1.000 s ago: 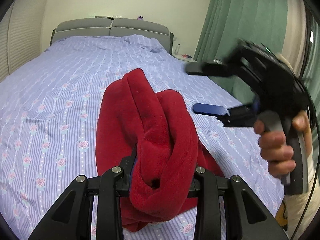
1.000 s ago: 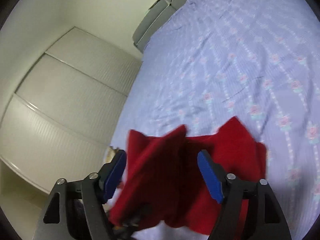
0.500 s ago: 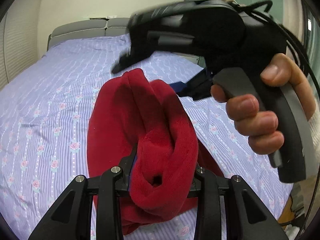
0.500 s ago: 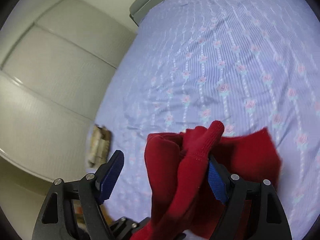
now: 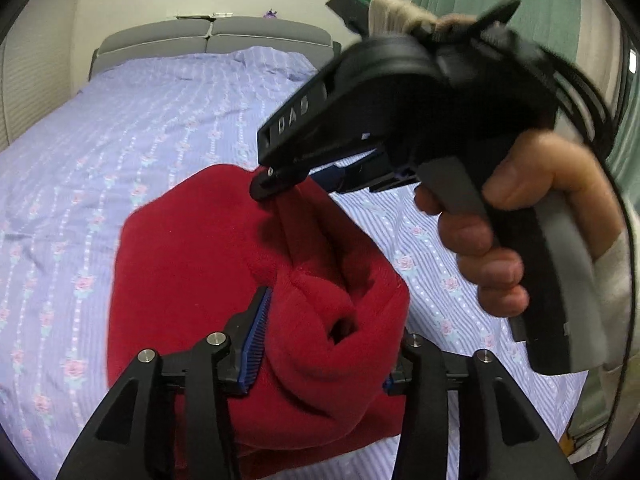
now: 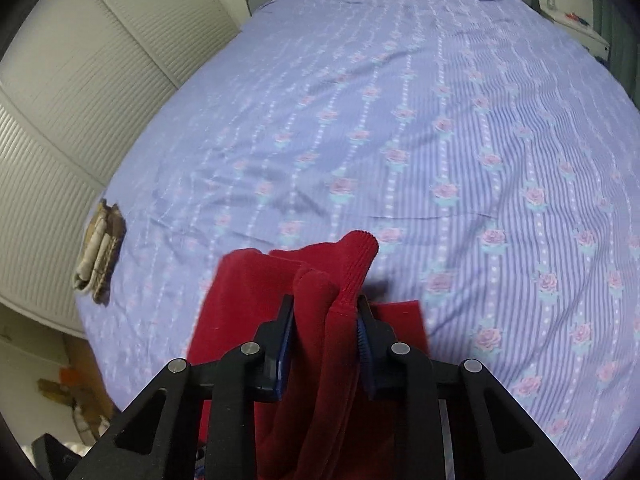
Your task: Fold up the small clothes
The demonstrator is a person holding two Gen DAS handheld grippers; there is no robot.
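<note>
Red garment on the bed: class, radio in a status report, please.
Right gripper jaws just closing, clamped on red garment. Left gripper jaws just opening, bunched cloth between them. Folded brown cloth lies apart; nothing in the way.

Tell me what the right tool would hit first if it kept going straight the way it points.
Probably the bedsheet. The right tool, its jaws just closed onto the red garment, points down at the bed, and past the cloth it grips nothing else shows in that line. Depth is hard to judge.
</note>
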